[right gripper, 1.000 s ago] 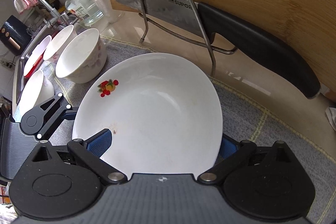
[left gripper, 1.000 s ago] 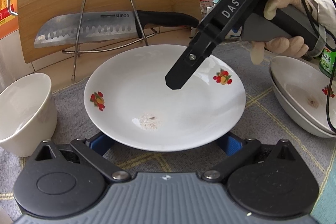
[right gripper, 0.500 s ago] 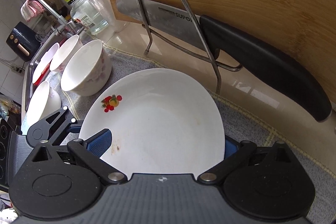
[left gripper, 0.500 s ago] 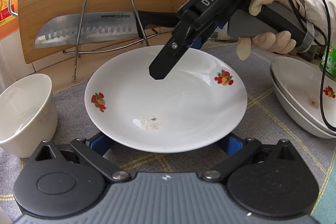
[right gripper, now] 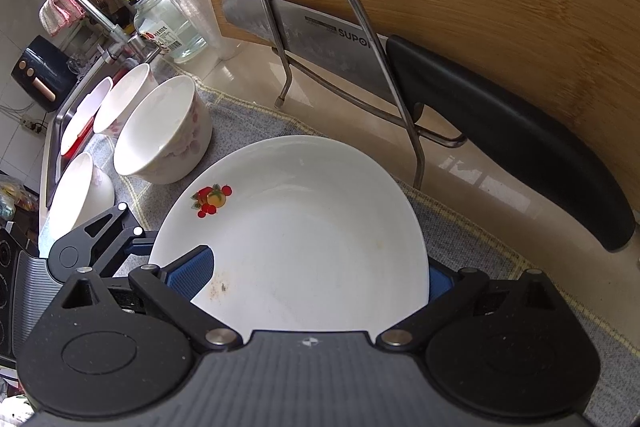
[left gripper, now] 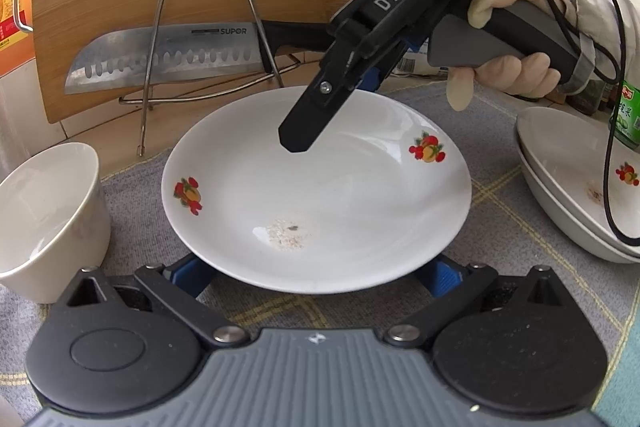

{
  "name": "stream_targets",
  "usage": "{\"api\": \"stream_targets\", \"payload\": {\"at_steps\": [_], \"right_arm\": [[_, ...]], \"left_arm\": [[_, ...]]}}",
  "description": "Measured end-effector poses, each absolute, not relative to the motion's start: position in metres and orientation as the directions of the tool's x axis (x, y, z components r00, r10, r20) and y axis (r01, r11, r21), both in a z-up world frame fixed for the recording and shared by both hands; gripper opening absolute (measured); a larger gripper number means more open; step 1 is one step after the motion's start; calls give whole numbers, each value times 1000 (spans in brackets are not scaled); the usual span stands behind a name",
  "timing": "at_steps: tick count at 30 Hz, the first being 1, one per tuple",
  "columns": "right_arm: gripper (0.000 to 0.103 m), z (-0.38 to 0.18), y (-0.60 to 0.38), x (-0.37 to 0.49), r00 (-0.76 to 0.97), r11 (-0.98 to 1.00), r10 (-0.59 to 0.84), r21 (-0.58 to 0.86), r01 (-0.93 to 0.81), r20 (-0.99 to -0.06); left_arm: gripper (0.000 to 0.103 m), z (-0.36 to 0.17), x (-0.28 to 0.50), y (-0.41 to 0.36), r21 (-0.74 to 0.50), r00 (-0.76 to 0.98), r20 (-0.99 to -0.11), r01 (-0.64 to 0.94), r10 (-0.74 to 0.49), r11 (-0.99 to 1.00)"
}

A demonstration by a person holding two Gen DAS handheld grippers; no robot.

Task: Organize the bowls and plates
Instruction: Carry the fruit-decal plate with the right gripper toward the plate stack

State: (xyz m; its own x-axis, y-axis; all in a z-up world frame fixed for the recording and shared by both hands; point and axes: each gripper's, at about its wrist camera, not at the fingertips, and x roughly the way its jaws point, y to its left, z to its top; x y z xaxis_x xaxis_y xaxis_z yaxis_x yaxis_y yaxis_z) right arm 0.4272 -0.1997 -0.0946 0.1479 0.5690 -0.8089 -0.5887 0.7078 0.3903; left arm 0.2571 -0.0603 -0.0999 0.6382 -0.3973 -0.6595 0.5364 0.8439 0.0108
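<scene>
Where plate (left gripper: 320, 211) sits, grey mat (left gripper: 504, 211).

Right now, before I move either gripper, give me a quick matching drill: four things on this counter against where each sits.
Things:
1. knife
2. plate
3. stacked dishes
4. bowl

Places:
A. left of the plate
B. resting across the wire rack
C. right of the plate
D. on the grey mat, between both grippers' fingers

Pairs: 1-B, 2-D, 3-C, 4-A
</scene>
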Motion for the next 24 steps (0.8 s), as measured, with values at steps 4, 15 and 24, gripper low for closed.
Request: {"api": "stream_targets", "payload": {"at_steps": [4, 15, 24], "right_arm": [[103, -93, -199, 426, 154, 710, 567, 385, -590, -809], [103, -78, -200, 411, 173, 710, 564, 367, -601, -807], [103, -54, -203, 378, 209, 709, 571, 349, -612, -794]], "left_arm": [[102, -99, 257, -61, 14, 636, -665, 535, -392, 845], [102, -86, 251, -61, 23, 630, -673, 542, -388, 840], [102, -66, 229, -63, 21, 613, -688, 553, -389, 833]]}}
